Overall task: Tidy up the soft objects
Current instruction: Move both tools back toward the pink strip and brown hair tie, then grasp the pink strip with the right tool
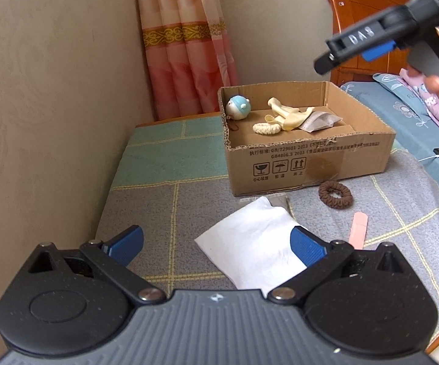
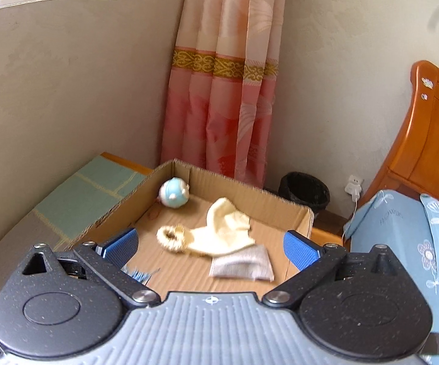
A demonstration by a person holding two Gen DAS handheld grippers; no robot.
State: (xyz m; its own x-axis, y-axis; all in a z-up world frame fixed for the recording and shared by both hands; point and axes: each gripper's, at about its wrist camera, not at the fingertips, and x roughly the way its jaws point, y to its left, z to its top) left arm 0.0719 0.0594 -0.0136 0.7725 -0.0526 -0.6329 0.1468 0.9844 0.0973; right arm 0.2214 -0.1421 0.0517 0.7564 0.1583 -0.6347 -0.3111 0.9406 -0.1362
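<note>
Your right claw (image 2: 210, 246) hung spread and empty above the corrugated cardboard box (image 2: 280, 203), over a flat grey pouch (image 2: 240, 264) and knitted cream sock (image 2: 219, 231); your left claw (image 1: 216, 243) gaped over a soft white pouch (image 1: 249, 243).

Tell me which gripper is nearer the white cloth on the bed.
Left. The left gripper hovers open right over the white cloth; the right gripper is open above the cardboard box, farther off.

Right claw (image 2: 210, 248) jaws wide apart, nothing between pads, above cardboard box (image 2: 280, 203). In box: blue-white round toy (image 2: 174, 196) far corner; cream sock (image 2: 224, 231) mid-floor; grey pouch (image 2: 241, 264) touching sock's near edge. Black bin (image 2: 306, 190) behind box.
</note>
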